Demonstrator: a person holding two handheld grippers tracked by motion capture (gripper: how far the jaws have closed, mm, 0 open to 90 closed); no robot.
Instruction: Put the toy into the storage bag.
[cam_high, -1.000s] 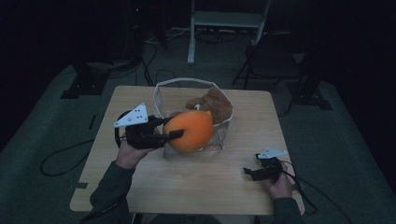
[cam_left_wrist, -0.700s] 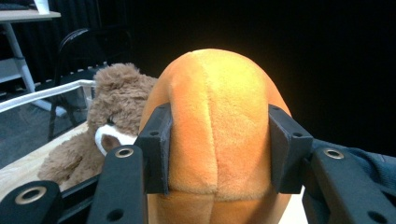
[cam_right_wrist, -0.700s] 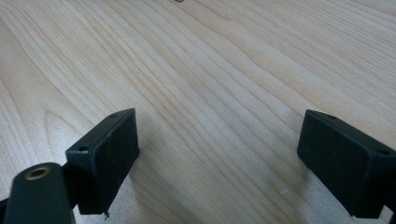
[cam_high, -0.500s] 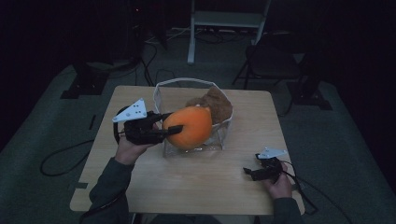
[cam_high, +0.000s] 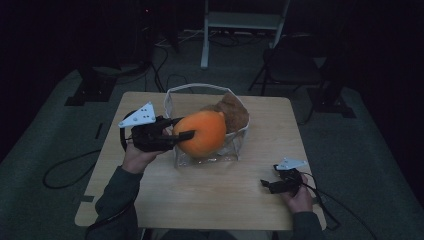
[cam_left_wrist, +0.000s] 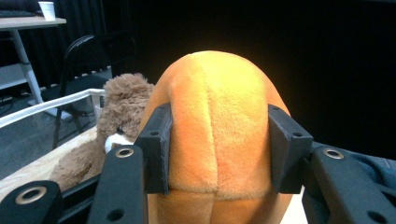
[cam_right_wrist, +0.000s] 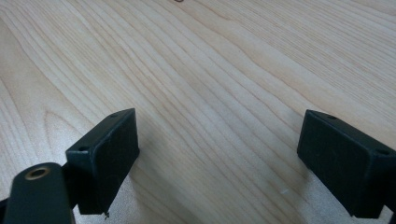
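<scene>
To the left of the clear basket (cam_high: 172, 107) on the wooden table (cam_high: 150, 200), the left gripper (cam_high: 182, 129) is held level, its jaws clamped on the two sides of an orange plush ball (cam_high: 202, 132), which is carried over the basket's near left corner, above the rim. Inside the basket, just behind the ball, a brown plush animal (cam_high: 231, 110) is seen. Well to the right of the basket, near the table's front edge, the right gripper (cam_high: 264, 184) is rested low over bare wood, its jaws spread apart with nothing between them.
</scene>
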